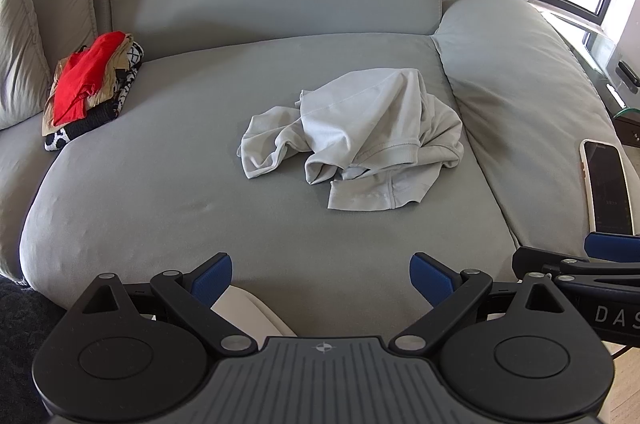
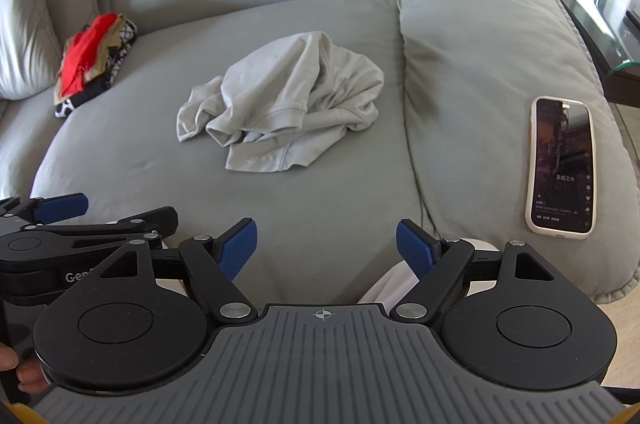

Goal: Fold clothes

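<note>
Fold not started yet: grey garment (image 1: 352, 132) lies crumpled on sofa (image 1: 180, 164), well ahead of both jaws. Left gripper (image 1: 320, 278) & right gripper (image 2: 326, 248) have jaws spread, holding nothing. Next move, I think: reach fwd, pinch hem and spread it flat.

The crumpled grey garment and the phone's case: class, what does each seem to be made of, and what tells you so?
Grey garment: likely soft cotton knit, matte; it slumps in loose folds, with ribbed hem and stitched seams. Phone case: probably cream silicone or soft plastic, a smooth, rounded rim around the glossy dark screen.
</note>
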